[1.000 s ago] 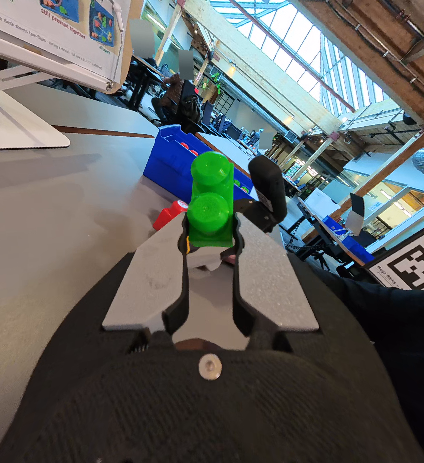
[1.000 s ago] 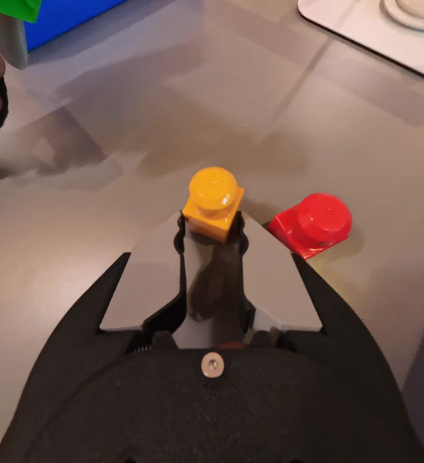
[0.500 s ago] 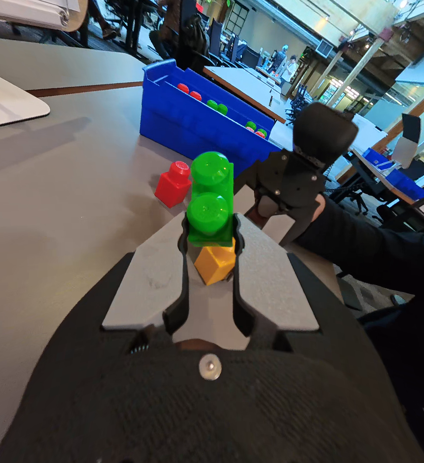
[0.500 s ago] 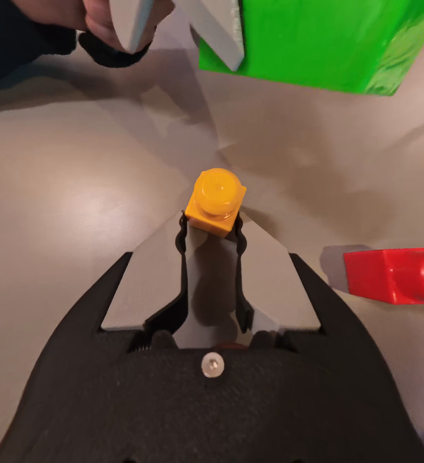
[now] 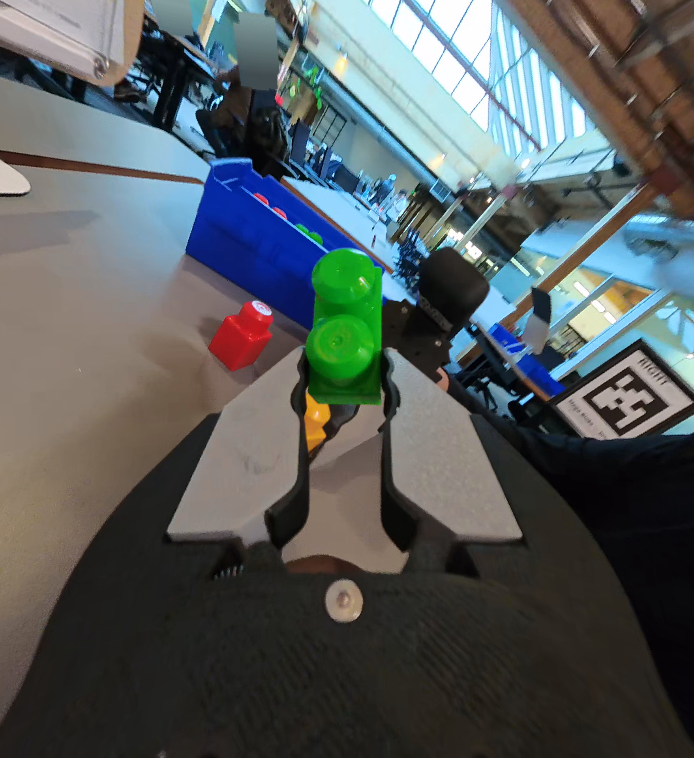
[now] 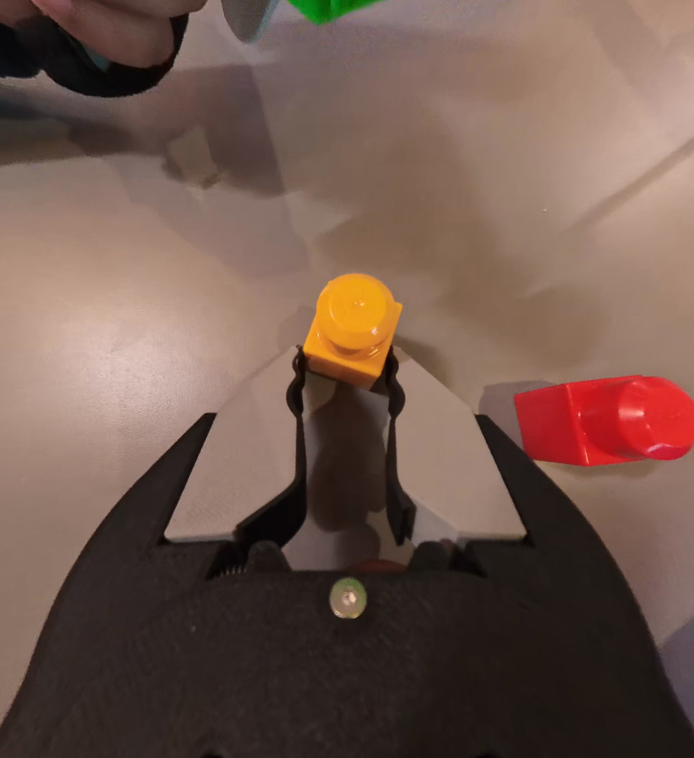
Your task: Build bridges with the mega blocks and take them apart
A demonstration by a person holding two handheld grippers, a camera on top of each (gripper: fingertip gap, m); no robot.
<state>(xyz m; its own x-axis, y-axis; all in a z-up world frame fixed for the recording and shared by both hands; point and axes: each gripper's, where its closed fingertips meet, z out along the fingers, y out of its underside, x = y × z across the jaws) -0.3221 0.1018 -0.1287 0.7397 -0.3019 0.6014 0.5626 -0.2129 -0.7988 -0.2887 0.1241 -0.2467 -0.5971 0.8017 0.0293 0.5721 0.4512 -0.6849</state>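
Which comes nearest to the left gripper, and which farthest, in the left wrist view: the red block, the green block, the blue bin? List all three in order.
1. Green block: held between the left gripper's fingers.
2. Red block: on the table, ahead and to the left.
3. Blue bin: behind the red block, farthest back.

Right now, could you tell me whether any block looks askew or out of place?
Nothing stands out. The red block stands upright on the table, apart from the others. The left claw grips the green block; the right claw grips the orange block.
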